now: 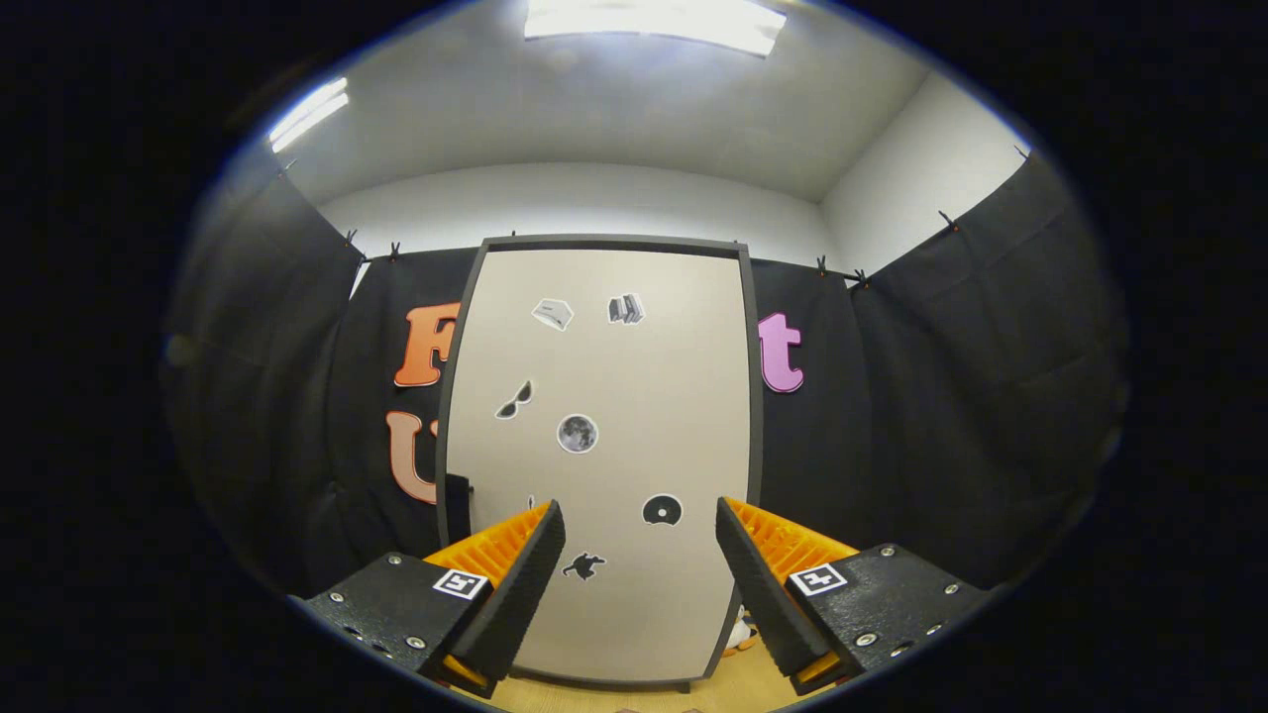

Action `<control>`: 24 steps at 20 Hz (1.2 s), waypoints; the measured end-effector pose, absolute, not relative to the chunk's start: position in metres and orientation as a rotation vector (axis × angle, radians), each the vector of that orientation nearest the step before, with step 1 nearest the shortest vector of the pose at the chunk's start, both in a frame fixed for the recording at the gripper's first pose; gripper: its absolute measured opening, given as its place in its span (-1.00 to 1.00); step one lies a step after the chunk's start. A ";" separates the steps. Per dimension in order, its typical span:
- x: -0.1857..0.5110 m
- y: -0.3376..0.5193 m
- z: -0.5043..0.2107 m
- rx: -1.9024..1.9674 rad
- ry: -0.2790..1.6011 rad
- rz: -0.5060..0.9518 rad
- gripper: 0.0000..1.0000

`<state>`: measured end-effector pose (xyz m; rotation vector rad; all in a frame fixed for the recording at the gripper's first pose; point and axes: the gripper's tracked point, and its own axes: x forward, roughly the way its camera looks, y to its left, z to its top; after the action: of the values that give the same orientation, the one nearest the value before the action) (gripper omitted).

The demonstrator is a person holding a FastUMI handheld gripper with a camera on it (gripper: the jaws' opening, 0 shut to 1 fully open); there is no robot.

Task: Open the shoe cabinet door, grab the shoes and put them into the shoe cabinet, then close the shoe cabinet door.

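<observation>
The shoe cabinet [604, 396] stands straight ahead, a tall beige door in a dark frame with several small stickers on it. The door is shut flat in its frame. My gripper [640, 530] is open, its two fingers spread wide in front of the lower part of the door, with nothing between them. It hangs apart from the door. A small white and orange bit of a shoe [741, 634] peeks out on the floor by the cabinet's lower right corner, just beside the right finger; most of it is hidden.
Black cloth walls [941, 396] close in the booth on both sides of the cabinet. A light wooden floor [713, 688] shows below the cabinet. A small dark object [456, 495] sits at the cabinet's left edge.
</observation>
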<state>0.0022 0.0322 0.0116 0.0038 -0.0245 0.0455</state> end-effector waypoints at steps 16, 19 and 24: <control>0.032 0.131 -0.034 0.040 0.084 0.200 0.90; 0.047 0.172 -0.048 0.064 0.125 0.252 0.89; 0.080 0.230 -0.080 0.043 0.210 0.284 0.71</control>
<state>0.0796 0.2303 -0.0802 0.0431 0.2099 0.2837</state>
